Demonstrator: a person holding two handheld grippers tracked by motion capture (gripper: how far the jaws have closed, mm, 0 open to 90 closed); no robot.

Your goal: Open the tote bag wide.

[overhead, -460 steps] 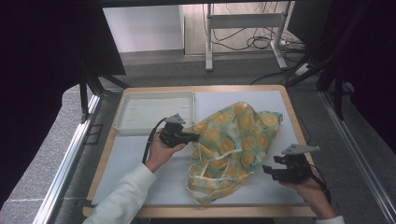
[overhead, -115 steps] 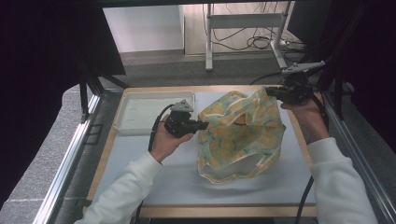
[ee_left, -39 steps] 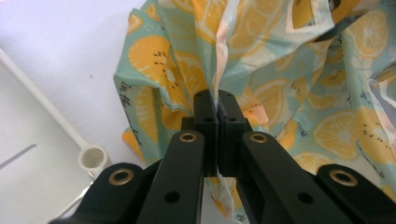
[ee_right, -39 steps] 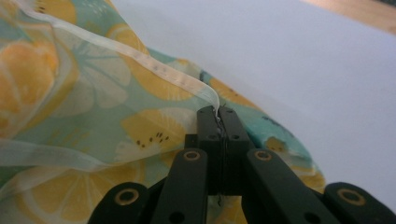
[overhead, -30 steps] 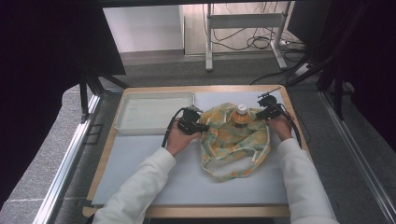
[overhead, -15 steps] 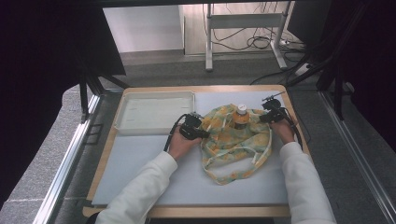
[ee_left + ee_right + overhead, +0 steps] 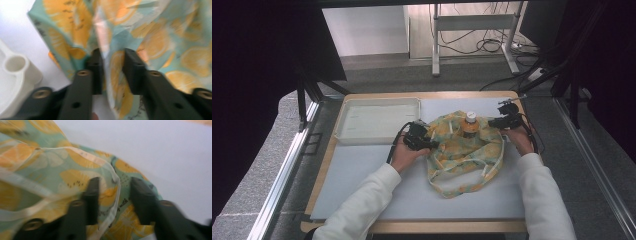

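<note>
Lemon-print cloth bag (image 7: 464, 150), teal and yellow with pale tape handles, lies crumpled on the grey mat (image 7: 362, 175) toward the far right part of the bench (image 7: 377, 227). An orange bottle with a white cap (image 7: 470, 123) stands upright among the bag's folds near its far edge, the fabric gathered around its lower part. Two loops of handle tape trail off the near side of the bag onto the mat. Left hand-held gripper (image 7: 424, 141) sits at the bag's left edge; in the left gripper view (image 7: 111, 72) its jaws have just been opening and stand moderately apart, a fold of the printed fabric between them, the pads not clearly pressing on it. Right hand-held gripper (image 7: 502, 121) sits at the bag's far right edge, just beside the bottle; in the right gripper view (image 7: 113, 200) its jaws have likewise just been opening, a hemmed edge of the bag lying slack in the gap, clear of both pads. Both views blurred. White-sleeved forearms reach in from the near edge of the bench, one to each hand-held gripper. A shallow white tray (image 7: 343, 135) rests on the far left part of the bench, just beside the left hand-held gripper and apart from the bag; its rounded corner shows in the left gripper view (image 7: 15, 75). Black cables trail from both hand-held grippers.
</note>
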